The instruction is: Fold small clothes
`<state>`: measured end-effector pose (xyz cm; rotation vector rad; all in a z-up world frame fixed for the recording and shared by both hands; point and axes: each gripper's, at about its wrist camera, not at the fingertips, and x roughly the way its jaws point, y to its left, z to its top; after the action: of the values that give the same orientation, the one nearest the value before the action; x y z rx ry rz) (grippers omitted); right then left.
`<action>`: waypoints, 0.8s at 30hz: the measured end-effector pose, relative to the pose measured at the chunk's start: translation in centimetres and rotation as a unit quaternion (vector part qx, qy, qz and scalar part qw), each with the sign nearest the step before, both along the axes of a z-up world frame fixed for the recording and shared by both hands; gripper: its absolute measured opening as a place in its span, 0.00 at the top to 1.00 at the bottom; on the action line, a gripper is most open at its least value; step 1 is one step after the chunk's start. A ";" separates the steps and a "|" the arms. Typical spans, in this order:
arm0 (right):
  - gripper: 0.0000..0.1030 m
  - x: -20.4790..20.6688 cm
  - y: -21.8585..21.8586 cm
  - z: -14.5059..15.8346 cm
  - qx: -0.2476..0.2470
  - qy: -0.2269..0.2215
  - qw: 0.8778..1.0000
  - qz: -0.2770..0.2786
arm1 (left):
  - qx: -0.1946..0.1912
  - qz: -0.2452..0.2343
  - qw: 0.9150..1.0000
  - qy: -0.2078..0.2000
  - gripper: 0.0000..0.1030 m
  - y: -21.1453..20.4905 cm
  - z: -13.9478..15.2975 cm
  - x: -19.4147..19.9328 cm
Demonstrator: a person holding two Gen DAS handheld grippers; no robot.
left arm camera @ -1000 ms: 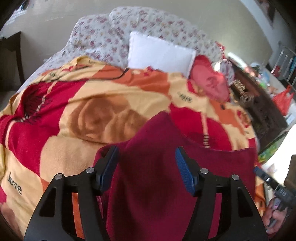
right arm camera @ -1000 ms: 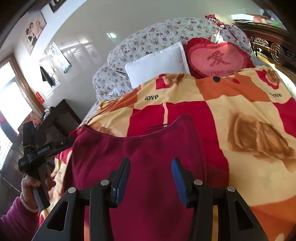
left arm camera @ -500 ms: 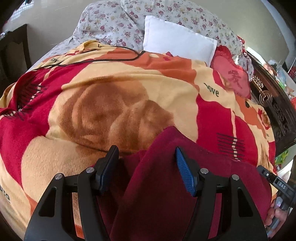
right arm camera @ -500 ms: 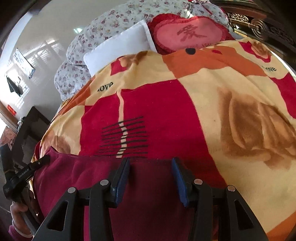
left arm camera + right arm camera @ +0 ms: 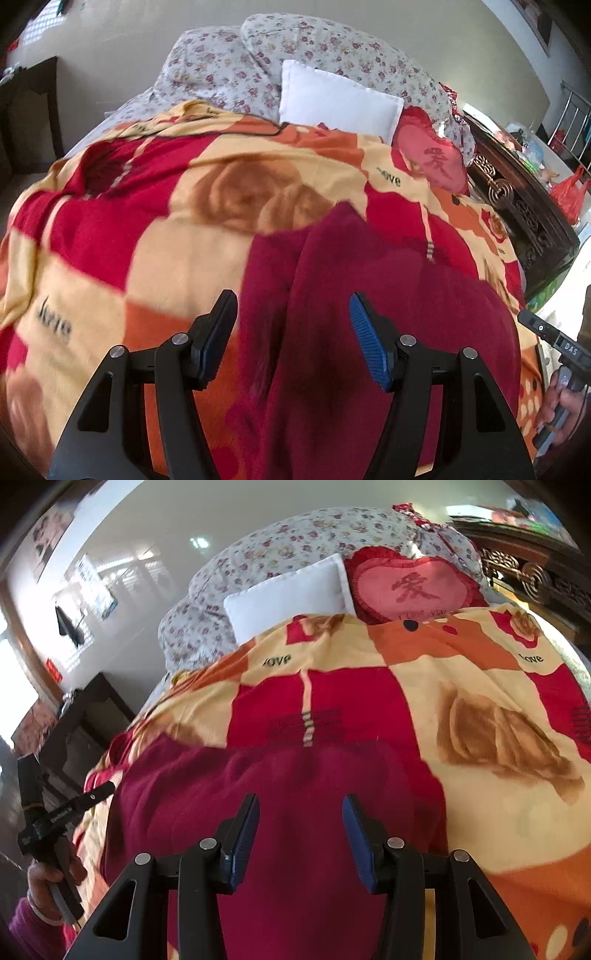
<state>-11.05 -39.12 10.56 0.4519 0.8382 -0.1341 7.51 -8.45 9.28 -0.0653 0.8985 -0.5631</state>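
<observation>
Presently the maroon garment lies spread on the bed's patterned blanket, seemingly laid flat so its edges can be reached for folding. Left claw and right claw both stand open above the cloth, gripping nothing, positioned near opposite sides.

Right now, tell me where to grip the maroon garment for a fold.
Probably the maroon garment is best pinched at its far edge, coming down from above with the right gripper: that edge lies flat and exposed on the blanket, and both jaws stand open over it.
</observation>
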 end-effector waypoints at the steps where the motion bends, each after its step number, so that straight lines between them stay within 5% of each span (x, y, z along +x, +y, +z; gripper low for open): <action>1: 0.56 -0.3 0.2 -0.1 -0.005 0.002 1.000 0.000 | 0.004 0.004 1.000 0.003 0.38 0.6 -0.3 -0.5; 10: 0.55 -0.9 0.5 -3.0 -0.014 0.037 0.999 -0.014 | 0.053 0.006 0.998 0.025 0.38 1.7 -3.7 -3.9; 24: 0.55 -5.2 4.1 -2.5 0.008 0.058 0.998 0.030 | 0.059 0.004 0.998 0.028 0.38 3.5 -4.9 -5.9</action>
<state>-16.22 -35.01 8.05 0.4361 0.9664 -0.1000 1.57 -5.00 4.36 0.0232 0.9835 -0.5025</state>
